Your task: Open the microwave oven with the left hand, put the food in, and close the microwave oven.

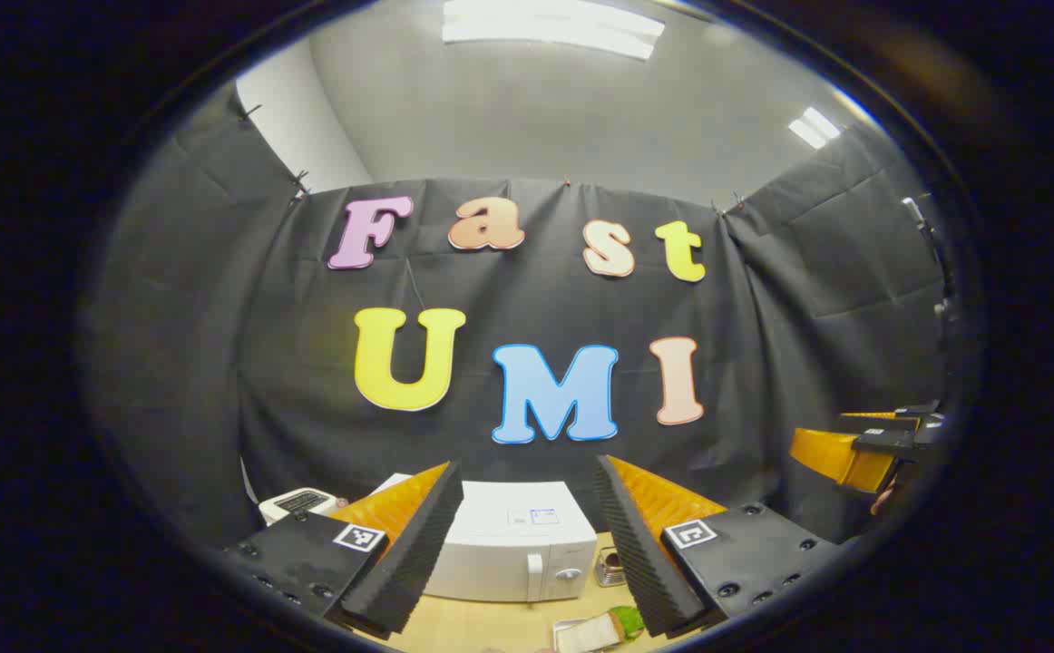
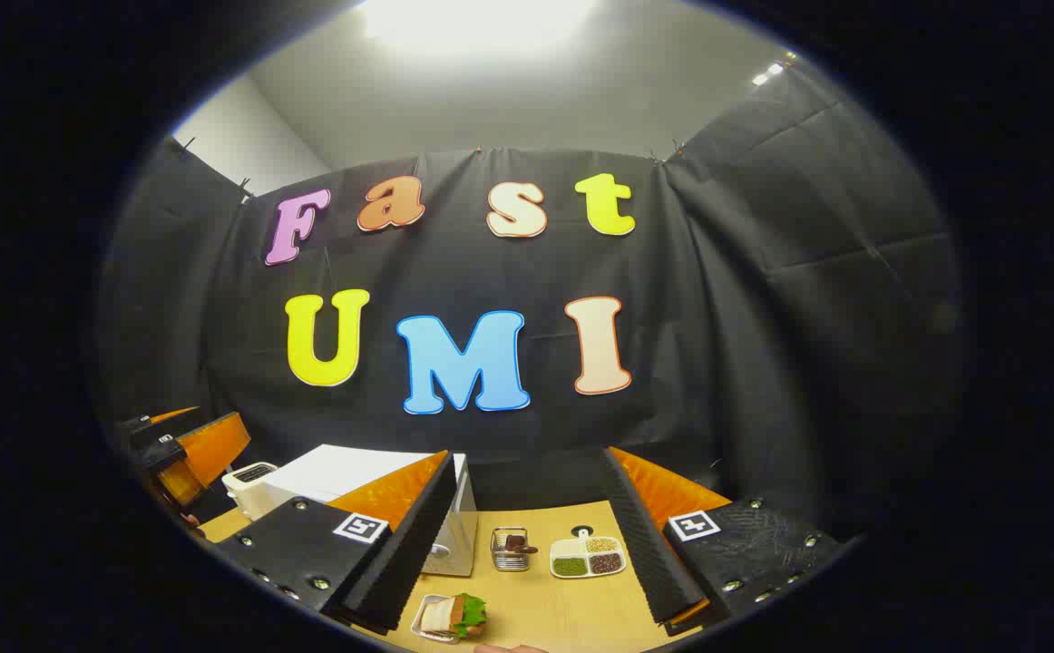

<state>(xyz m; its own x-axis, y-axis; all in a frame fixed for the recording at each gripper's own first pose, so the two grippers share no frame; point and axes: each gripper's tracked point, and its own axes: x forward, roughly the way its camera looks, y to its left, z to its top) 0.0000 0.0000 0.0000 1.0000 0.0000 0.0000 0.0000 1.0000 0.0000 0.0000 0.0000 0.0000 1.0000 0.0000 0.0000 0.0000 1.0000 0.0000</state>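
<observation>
Two open grippers hang high and empty, left gripper (image 1: 527, 553) facing the shut microwave (image 1: 513, 544) at the tabletop (image 1: 482, 626) back, sandwich (image 2: 454, 617) in front, so I'd bring the left down square onto the door handle (image 1: 534, 573) and pull gently.

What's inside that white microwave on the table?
Nothing can be told: the microwave has its door shut, so its inside is covered. The sandwich sits on a small tray in front of it, on the table.
</observation>
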